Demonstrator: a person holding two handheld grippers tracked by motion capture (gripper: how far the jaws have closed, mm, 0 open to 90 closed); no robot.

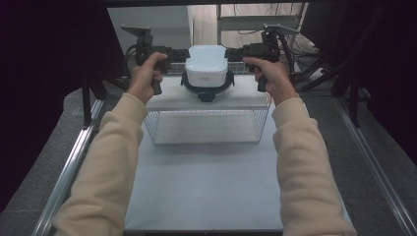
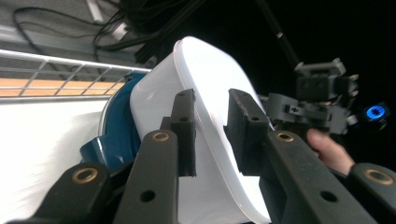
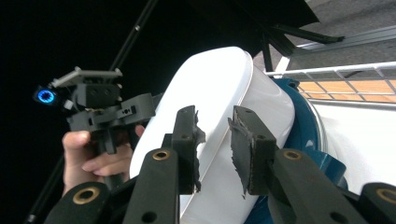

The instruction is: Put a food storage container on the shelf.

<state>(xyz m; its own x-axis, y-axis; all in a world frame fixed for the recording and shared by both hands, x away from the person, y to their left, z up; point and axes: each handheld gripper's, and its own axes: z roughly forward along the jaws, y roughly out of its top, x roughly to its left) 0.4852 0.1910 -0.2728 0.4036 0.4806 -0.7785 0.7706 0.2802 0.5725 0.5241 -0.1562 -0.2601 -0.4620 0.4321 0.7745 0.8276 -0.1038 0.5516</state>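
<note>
Two grippers flank a white tub (image 1: 207,63) that sits upside down on a blue lid (image 1: 207,89), on a white shelf (image 1: 246,100) over a wire basket (image 1: 206,127). Left gripper (image 1: 173,53) stands at the tub's nine o'clock, right gripper (image 1: 237,53) at its three o'clock. In each gripper view the jaws stand apart in front of the tub wall, pads not pressing on it. Judged from its look, the tub is light, stiff, smooth plastic, likely slippery; the wall just above the lid rim seems the surest hold, taken from both sides.
</note>
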